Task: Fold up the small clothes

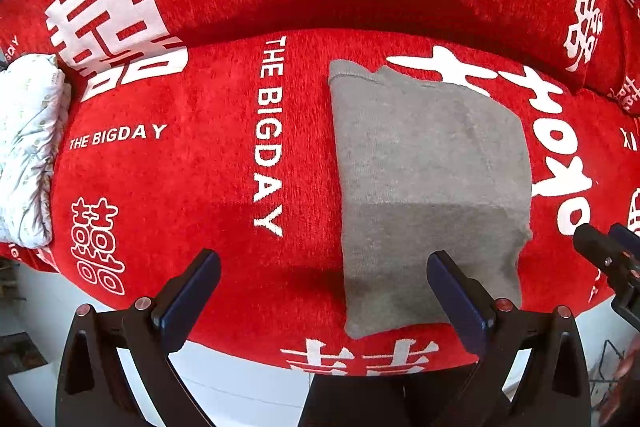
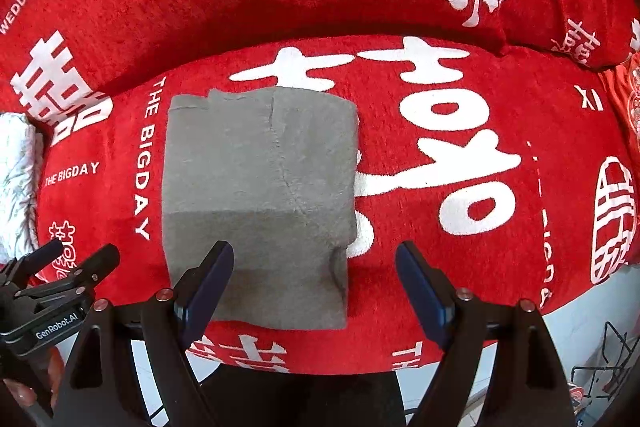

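Both of my grippers are hovering with fingers spread wide and nothing between them: the left gripper (image 1: 324,291) is sitting off the cloth's left edge with one finger over its near part, and the right gripper (image 2: 316,287) is straddling the cloth's near right corner. I am keeping them apart like this so each could take a side of its own.

Grey and squarish, the cloth (image 2: 256,199) is lying flat on the red cover (image 2: 480,99), reaching close to the cover's front edge, which puts it within easy reach. A seam line is running down it, so I am judging it already folded at least once, though the fisheye is bending things and I cannot count the layers.

Well left of the cloth, a pale bundle (image 1: 28,147) is resting at the cover's far-left end, out of my way.
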The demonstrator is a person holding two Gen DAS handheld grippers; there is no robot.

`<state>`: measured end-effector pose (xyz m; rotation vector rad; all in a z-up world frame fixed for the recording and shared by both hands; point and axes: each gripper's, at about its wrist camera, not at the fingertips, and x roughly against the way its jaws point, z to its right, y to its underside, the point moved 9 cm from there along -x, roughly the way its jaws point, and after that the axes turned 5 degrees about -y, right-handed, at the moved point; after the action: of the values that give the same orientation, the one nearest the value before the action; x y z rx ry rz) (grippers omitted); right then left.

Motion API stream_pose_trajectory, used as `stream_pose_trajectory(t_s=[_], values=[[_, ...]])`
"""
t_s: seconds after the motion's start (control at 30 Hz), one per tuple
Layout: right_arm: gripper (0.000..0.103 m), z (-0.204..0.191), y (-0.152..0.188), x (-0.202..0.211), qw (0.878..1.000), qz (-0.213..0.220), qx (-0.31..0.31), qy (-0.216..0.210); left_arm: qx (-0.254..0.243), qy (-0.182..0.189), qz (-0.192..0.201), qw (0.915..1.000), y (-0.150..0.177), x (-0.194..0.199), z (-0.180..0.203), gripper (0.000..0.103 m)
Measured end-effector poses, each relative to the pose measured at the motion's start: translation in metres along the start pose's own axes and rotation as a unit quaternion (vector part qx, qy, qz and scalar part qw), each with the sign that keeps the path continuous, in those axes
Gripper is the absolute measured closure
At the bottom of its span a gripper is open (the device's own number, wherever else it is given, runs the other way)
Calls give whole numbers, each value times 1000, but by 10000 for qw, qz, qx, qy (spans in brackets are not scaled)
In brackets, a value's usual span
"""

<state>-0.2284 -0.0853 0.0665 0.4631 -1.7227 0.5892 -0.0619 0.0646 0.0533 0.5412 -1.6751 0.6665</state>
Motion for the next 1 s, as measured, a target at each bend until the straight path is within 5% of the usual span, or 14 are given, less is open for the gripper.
stream_pose_trajectory(t_s=[1.0], values=[[18,-1,1,-3,9996,-236,76,155,11,-4,57,10000,-3,7,5,0]])
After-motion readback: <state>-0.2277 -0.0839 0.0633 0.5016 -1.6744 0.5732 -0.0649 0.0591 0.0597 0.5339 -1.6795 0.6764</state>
